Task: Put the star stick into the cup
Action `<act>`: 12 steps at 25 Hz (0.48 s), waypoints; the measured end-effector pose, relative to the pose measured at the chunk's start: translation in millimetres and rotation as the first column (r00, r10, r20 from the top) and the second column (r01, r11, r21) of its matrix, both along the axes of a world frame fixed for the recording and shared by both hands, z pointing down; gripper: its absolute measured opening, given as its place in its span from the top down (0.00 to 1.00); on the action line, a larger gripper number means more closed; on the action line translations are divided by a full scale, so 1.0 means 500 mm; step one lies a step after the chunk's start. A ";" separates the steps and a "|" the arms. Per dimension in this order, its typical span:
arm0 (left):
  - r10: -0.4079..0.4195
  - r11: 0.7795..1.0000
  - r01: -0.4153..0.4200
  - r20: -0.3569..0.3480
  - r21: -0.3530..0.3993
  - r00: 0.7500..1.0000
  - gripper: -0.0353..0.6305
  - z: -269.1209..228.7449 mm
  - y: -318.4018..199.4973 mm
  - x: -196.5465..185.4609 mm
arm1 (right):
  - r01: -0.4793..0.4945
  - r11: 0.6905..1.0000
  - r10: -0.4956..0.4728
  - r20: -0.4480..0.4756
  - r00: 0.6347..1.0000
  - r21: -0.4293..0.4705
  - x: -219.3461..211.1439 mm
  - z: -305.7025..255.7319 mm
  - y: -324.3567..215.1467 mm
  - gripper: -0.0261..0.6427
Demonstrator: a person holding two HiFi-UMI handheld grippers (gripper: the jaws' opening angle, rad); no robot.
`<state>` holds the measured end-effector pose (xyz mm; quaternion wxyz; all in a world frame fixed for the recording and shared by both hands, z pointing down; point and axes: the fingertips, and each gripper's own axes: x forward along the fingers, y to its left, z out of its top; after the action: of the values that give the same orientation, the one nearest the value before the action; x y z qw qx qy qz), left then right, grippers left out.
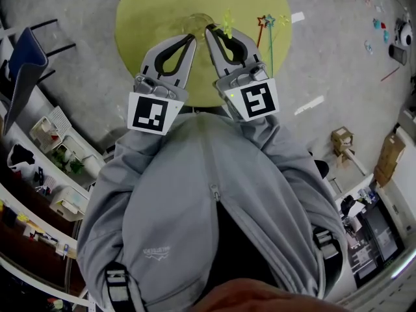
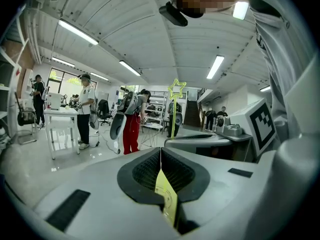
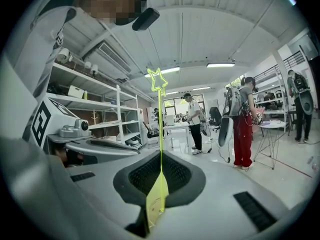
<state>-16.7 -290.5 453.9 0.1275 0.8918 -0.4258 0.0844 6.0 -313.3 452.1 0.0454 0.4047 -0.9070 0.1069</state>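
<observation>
The right gripper [image 3: 160, 154] is pinched shut on the thin green star stick [image 3: 160, 124]. The stick stands straight up out of the gripper, with the star at the top, high over the tips. The left gripper [image 2: 160, 151] is closed too, but it holds nothing. Its two sides just press on each other.

From the head view, the right gripper [image 1: 218, 31] and the left gripper [image 1: 190, 39] point out over the round yellow bench [image 1: 149, 18]. The clear cup [image 1: 195, 23] sits on the bench, right at their tips and about between them. More star sticks [image 1: 266, 34] lie farther off, past the right gripper's outer side.

To do this well, I think the stick's bottom end should go right over the cup's mouth. Then it should go down slowly, and the gripper should let go only when the end is inside. The left gripper should not bump the cup.

The cup is see-through and hard to make out. The stick's bottom end is hidden under the gripper. Neither gripper view shows the cup clearly.
</observation>
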 end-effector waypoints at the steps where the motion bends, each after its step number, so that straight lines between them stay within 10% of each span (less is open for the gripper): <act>1: 0.003 1.000 -0.003 0.003 -0.004 1.000 0.92 0.011 -0.005 0.000 | 0.002 1.000 -0.002 0.002 1.000 -0.004 -0.002 0.011 -0.004 0.91; 12: 0.012 0.999 -0.012 -0.005 -0.030 1.000 0.92 0.029 -0.004 0.000 | 0.019 0.999 -0.019 -0.018 1.000 -0.030 -0.013 0.042 0.000 0.91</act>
<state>-16.9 -292.4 468.5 0.1412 0.8925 -0.4189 0.0894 -0.6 -313.4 473.0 0.0608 0.3962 -0.9088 0.1161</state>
